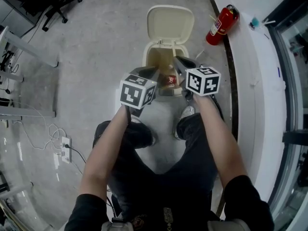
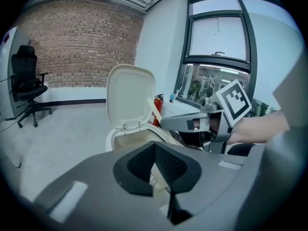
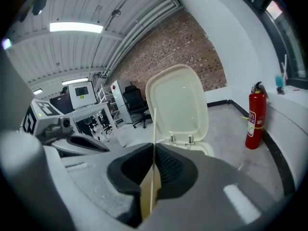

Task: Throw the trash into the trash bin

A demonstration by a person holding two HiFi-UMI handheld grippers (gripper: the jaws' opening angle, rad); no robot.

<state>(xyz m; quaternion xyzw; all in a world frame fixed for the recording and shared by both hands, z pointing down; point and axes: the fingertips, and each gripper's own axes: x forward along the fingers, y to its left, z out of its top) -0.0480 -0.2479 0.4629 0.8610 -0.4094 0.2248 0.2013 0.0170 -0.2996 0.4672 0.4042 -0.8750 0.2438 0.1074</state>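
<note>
Closest to the lens in the head view are the person's dark sleeves and forearms. They run up to the left tongs and right tongs, both over the mouth of the cream plastic trash bin, which has its lid flipped up. There's a red and white scrap showing in the opening, and I can't tell if it's lying inside or being held. A red fire extinguisher sits by the wall.

Left gripper view: those tongs are pressed together, with nothing I can see between them.

Right gripper view: the tongs are clamped on a thin tan cardboard-like strip, seen edge-on and aimed at the bin.

I'd say it's nearly done. The lid's up and the trash is over the hole, so only the drop is left. Count: one bin, one held strip, one extinguisher, two tongs.
</note>
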